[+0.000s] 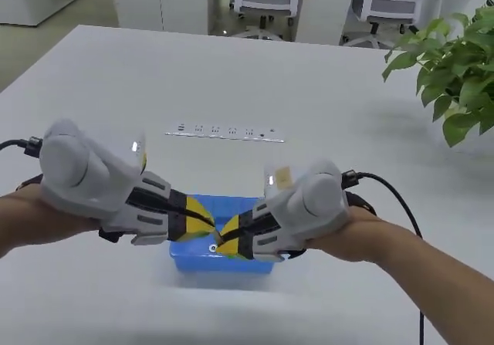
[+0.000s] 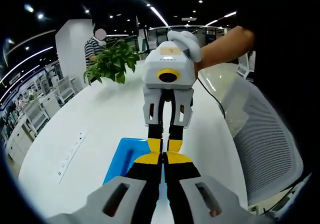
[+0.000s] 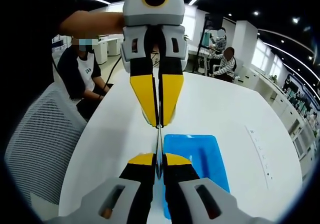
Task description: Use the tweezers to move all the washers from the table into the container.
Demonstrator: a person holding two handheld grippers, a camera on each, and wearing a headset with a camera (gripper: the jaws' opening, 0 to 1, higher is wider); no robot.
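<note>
No readable text, labels, numbers or signs

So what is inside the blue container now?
What looks like one small washer lies in the blue container; the left gripper and right gripper hide part of its floor.

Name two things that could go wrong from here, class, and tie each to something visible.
1. The thin metal tweezers sit in the closed right gripper, tip to tip with the left gripper; they could twist or slip and drop into the blue plastic container.
2. In the head view both grippers hide much of the container, so aiming may be poor.
</note>
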